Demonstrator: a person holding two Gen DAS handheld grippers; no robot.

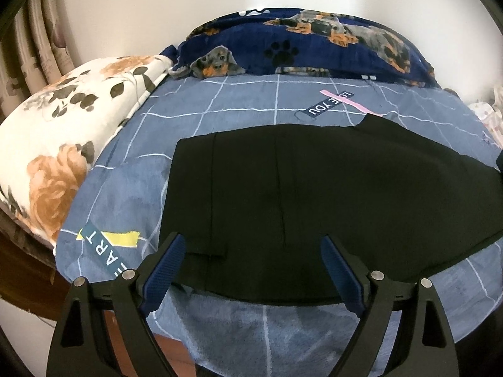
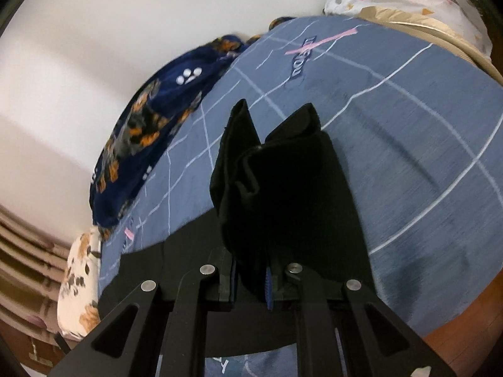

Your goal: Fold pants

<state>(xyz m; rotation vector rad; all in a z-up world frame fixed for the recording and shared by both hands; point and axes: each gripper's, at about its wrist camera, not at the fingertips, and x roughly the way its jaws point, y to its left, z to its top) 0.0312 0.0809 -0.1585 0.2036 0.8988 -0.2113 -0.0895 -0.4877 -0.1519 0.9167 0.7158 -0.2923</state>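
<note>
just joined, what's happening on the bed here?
A person with a handheld gripper in each hand is folding black pants on a blue grid-patterned bedsheet. The right gripper is shut on a bunched end of the pants and holds it lifted above the sheet. The left gripper is open over the near edge of the flat part, gripping nothing. The fold is not yet laid down.

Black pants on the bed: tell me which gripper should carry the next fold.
Right. The right gripper is shut on a lifted bunch of the black pants; the left gripper hovers open, holding nothing.
</note>
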